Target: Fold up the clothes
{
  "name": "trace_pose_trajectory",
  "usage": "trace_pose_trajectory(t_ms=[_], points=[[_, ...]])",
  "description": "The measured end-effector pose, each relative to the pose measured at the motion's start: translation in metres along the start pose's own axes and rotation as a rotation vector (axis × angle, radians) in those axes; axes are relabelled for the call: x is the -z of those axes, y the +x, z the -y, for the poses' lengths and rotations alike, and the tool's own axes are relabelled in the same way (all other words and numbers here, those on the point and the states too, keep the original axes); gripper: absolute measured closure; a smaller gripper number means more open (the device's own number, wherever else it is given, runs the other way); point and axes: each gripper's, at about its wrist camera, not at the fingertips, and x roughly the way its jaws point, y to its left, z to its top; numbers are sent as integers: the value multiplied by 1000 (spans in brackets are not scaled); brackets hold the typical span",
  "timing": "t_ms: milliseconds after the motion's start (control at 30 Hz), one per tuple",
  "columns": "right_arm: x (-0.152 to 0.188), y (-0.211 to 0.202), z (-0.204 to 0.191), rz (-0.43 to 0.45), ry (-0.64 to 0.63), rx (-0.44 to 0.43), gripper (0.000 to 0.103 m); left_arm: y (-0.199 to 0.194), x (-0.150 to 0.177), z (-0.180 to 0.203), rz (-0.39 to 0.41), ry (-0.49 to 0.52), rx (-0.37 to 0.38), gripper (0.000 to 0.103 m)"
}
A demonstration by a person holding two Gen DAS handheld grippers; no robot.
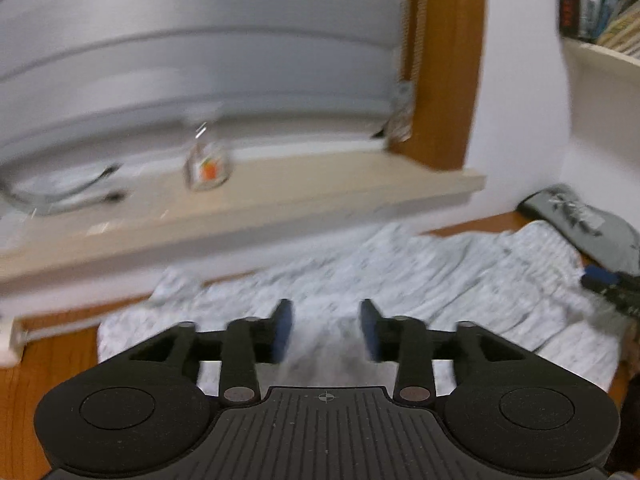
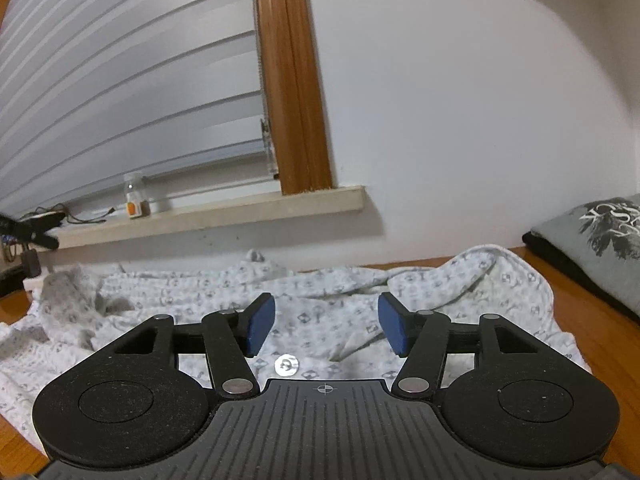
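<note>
One patterned garment (image 2: 320,300) lies crumpled on the wooden tabletop (image 2: 600,320), below the sill (image 2: 240,212). Left gripper (image 1: 326,330): jaws apart, empty, above the cloth. Right gripper (image 2: 326,328): jaws apart, empty. One grey folded shirt (image 2: 600,240) lies beside the garment. One bottle (image 2: 136,200) stands on the sill.

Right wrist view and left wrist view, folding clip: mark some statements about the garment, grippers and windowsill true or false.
1. The white patterned garment lies spread and rumpled on the wooden surface. True.
2. The right gripper is clamped on the garment. False: its jaws are apart, with nothing between them.
3. The left gripper is open. True.
4. A small clear bottle with an orange label stands on the beige windowsill. True.
5. The grey printed fabric item lies on top of the garment's middle. False: it lies off to the right.
</note>
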Motion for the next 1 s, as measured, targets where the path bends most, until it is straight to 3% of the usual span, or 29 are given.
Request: trace_pose_trajectory(t_ms=[100,267,367,433,600,900,967,1000], points=[[-1,1,-1,-8,-13,3,44,1,21,-17,-20,-50,-1,45],[-7,11,-18,-126,-113,-28,38,-2,49,-25,-36,-89,38,38],[-10,15,-44,-163,-131,-113,38,7,48,-18,-37,-77,48,37],[-9,20,-68,-186,-141,-205,54,14,46,-13,-37,-69,54,43],[7,42,-152,-278,-257,-453,56,31,43,0,-38,-47,69,68],[13,82,-231,-413,-389,-543,57,51,22,4,-10,-80,75,70],[13,86,-236,-434,-403,-544,66,47,22,0,-1,-97,70,66],[13,88,-237,-443,-410,-544,82,42,23,-4,10,-108,68,60]])
